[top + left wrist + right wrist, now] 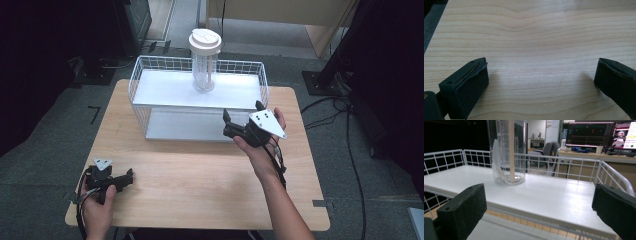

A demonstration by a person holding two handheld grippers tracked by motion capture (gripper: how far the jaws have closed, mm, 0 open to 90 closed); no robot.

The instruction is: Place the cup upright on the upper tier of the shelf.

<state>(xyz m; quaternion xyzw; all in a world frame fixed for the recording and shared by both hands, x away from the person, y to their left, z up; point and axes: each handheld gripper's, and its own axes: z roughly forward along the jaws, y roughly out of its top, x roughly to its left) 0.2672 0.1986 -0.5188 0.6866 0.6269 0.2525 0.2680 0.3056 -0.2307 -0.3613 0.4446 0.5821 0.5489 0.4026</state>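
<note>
A clear tall container with a white lid stands upright on the top shelf of a white wire rack at the back of the wooden table; the right gripper view shows its clear body ahead and left. My right gripper is held just in front of the rack's right half, open with its jaws wide apart and nothing between them. My left gripper rests low at the table's front left corner, also open and holding nothing, over bare wood.
The rack has a lower shelf and a raised wire rim around the top. Cables trail on the grey floor to the right. Monitors and a desk sit far behind the rack.
</note>
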